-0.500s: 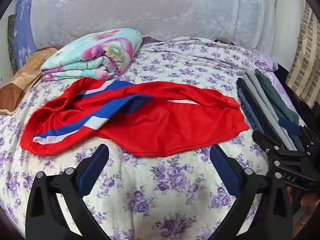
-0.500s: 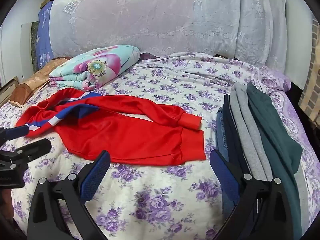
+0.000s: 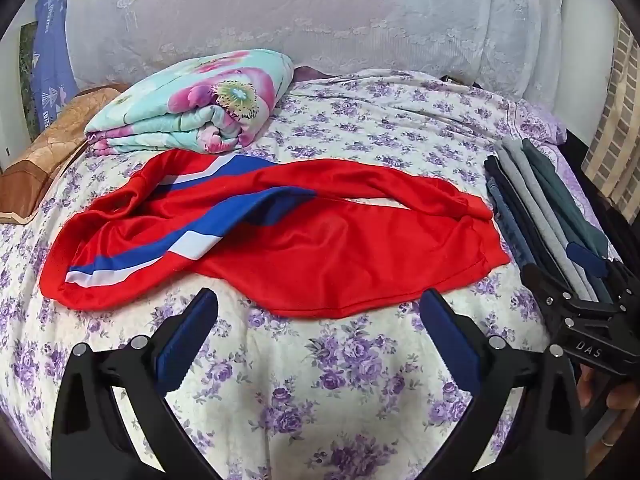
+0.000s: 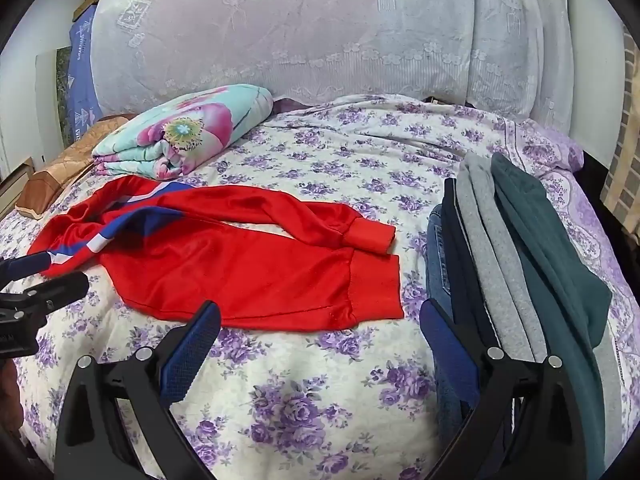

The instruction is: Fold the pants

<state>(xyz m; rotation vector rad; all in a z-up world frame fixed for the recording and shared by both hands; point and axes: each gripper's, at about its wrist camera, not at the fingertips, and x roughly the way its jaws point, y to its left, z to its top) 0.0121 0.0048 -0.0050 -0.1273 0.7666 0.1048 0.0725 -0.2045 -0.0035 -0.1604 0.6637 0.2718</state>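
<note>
Red pants (image 3: 304, 256) with a blue and white stripe lie unfolded across the flowered bed sheet (image 3: 320, 368), in front of a folded floral blanket (image 3: 192, 112). In the left wrist view the left gripper (image 3: 320, 304) stands wide and empty, just before the near edge of the pants. In the right wrist view the right gripper (image 4: 320, 316) is also wide with nothing inside, between the cuffs of the pants and a pile of folded clothes (image 4: 520, 264).

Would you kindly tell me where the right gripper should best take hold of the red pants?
At the near leg's cuff, coming in low from the near bed edge: it lies flat at the red pants' right end, just ahead of the open right gripper.
</note>
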